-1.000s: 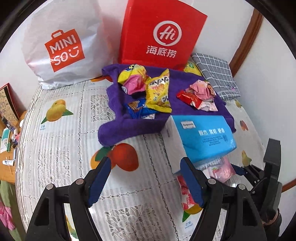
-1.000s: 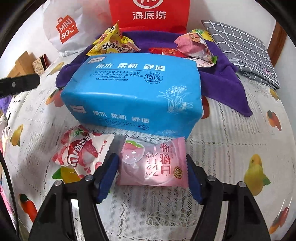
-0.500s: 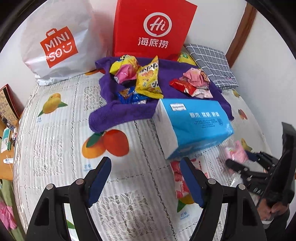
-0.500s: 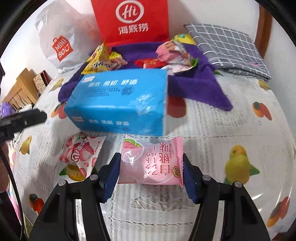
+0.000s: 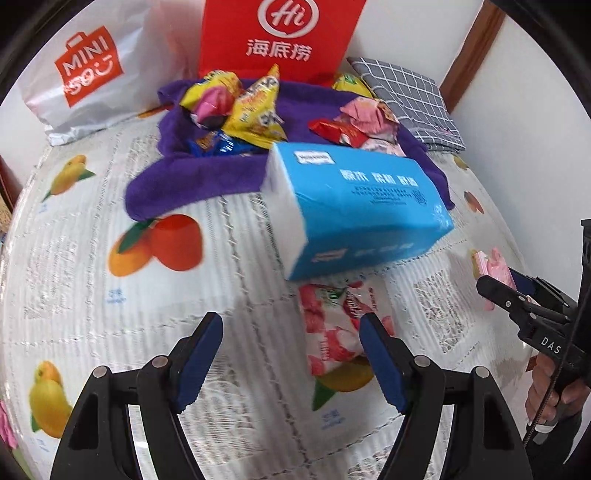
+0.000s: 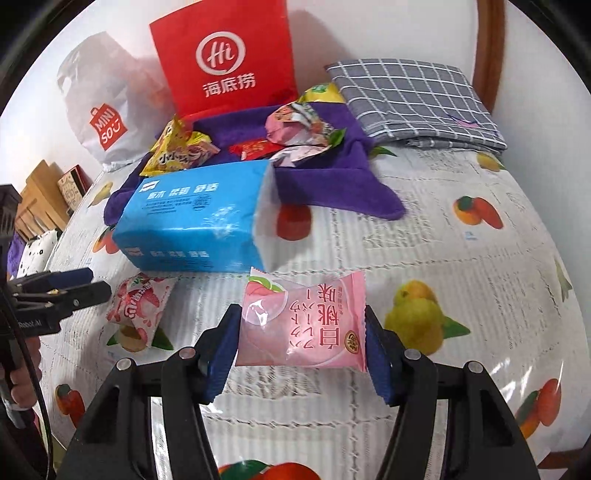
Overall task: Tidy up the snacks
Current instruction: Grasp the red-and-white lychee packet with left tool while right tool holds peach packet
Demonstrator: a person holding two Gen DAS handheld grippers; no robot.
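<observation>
My right gripper (image 6: pixel 300 317) is shut on a pink peach snack packet (image 6: pixel 303 328), held off the fruit-print tablecloth (image 6: pixel 461 280). The left wrist view shows this gripper (image 5: pixel 496 282) at the right edge with the pink packet (image 5: pixel 493 260) in its jaws. My left gripper (image 5: pixel 291 326) is open above the cloth, with nothing between its fingers. A red-and-white snack packet (image 5: pixel 330 325) lies flat just inside its right finger; it also shows in the right wrist view (image 6: pixel 138 301). Several snacks (image 5: pixel 255 110) lie on a purple towel (image 5: pixel 173 181) at the back.
A blue tissue pack (image 5: pixel 358 206) lies in front of the towel, beside the red-and-white packet. Behind stand a red Hi bag (image 5: pixel 280 33) and a white Miniso bag (image 5: pixel 88 74). A grey checked cloth (image 6: pixel 413 99) lies at the back right. A hand (image 5: pixel 550 398) holds the right gripper.
The right gripper has lifted the pink packet off the cloth and carried it to the right of the tissue pack. The left gripper has come forward and down towards the red-and-white packet.
</observation>
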